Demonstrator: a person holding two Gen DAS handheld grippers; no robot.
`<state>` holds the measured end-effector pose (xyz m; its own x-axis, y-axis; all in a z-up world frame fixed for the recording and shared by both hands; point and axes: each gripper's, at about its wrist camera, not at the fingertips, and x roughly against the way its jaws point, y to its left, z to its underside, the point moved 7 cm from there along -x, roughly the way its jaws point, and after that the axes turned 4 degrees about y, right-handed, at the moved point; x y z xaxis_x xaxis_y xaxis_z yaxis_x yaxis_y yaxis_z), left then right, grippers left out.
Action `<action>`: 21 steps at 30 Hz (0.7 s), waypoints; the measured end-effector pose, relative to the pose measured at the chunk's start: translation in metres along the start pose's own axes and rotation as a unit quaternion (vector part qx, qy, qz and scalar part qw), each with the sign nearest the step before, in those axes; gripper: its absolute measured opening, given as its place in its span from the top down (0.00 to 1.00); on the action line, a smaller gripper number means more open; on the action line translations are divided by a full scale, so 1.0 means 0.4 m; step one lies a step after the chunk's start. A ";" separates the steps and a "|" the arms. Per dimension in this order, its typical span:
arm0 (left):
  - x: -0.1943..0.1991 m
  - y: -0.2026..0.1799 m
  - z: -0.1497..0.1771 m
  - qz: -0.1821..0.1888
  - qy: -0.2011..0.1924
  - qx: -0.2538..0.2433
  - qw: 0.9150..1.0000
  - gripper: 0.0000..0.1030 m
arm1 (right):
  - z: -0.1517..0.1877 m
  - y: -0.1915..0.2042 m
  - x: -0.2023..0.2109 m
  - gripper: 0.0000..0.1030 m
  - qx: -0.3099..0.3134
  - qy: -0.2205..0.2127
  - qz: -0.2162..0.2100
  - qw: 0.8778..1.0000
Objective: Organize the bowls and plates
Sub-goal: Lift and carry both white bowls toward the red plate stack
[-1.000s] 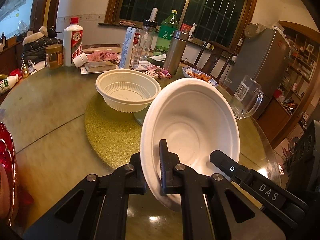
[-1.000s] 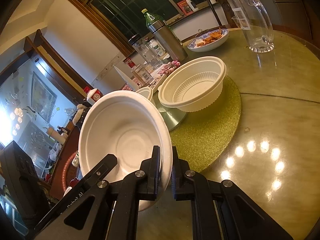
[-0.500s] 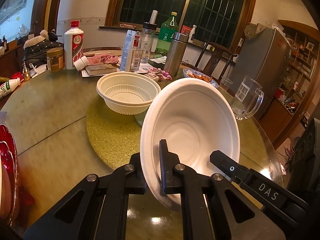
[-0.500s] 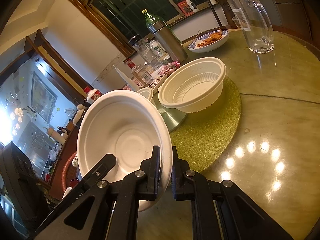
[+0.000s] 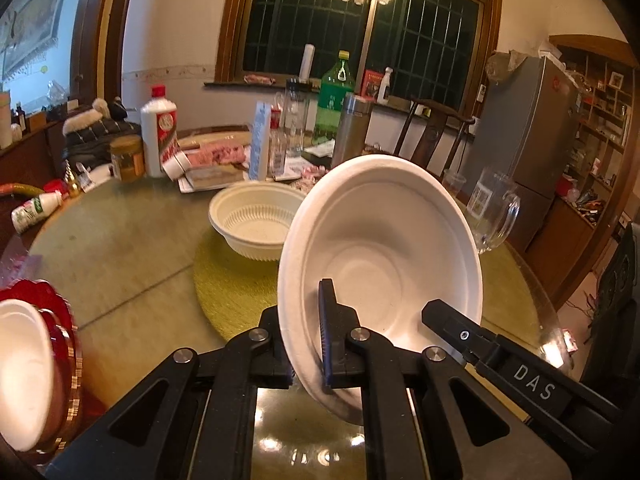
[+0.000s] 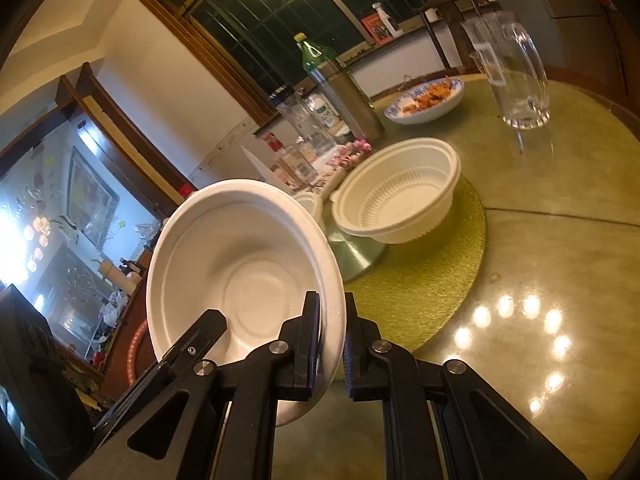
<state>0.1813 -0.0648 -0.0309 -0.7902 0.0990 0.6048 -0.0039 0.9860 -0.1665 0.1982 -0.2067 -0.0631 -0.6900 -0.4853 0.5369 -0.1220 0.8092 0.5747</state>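
Observation:
A white paper bowl (image 5: pixel 380 248) is tilted up on edge above the table, its hollow facing me. My left gripper (image 5: pixel 304 320) is shut on its left rim. My right gripper (image 6: pixel 330 312) is shut on the opposite rim of the same bowl (image 6: pixel 240 264). Each view shows the other gripper's tip: the right gripper (image 5: pixel 440 312) and the left gripper (image 6: pixel 212 320). A cream ribbed bowl (image 5: pixel 256 220) stands upright on a gold round mat (image 5: pixel 232 284) further back, apart from the held bowl. At the left edge, another white bowl (image 5: pixel 24 360) lies on a red plate (image 5: pixel 56 304).
A glass mug (image 5: pixel 494 208) stands right of the held bowl. A blue-patterned dish of food (image 6: pixel 426 98), a steel flask (image 5: pixel 354 128), a green bottle (image 5: pixel 334 100) and several jars and packets crowd the table's far side. The glossy tabletop (image 6: pixel 540 360) lies below.
Both grippers have risen a little with the white bowl held between them. The red plate with its white bowl has come further into the left wrist view.

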 end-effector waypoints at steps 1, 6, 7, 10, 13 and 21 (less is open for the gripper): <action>0.020 0.003 -0.005 0.000 -0.005 0.000 1.000 0.93 | 0.000 0.013 0.011 0.90 0.004 -0.003 -0.002 1.000; 0.098 0.028 -0.024 -0.002 -0.029 0.003 1.000 0.93 | 0.000 0.086 0.071 0.90 0.027 -0.018 -0.016 0.999; 0.114 0.036 -0.026 -0.003 -0.033 0.005 0.999 0.93 | 0.001 0.100 0.078 0.90 0.030 -0.019 -0.019 0.999; 0.149 0.065 -0.028 -0.006 -0.039 0.011 0.999 0.93 | 0.013 0.140 0.096 0.90 0.042 -0.022 -0.026 0.999; 0.180 0.108 -0.024 -0.012 -0.042 0.021 0.999 0.93 | 0.031 0.183 0.100 0.90 0.052 -0.018 -0.036 0.998; 0.233 0.238 0.002 -0.039 -0.043 0.049 0.997 0.93 | 0.100 0.300 0.059 0.90 0.079 0.011 -0.063 0.995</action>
<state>0.1069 0.0381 0.0089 -0.8346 0.0057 0.5508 -0.1249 0.9719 -0.1993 0.1388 -0.1078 -0.0061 -0.6472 -0.5920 0.4804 -0.3179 0.7823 0.5357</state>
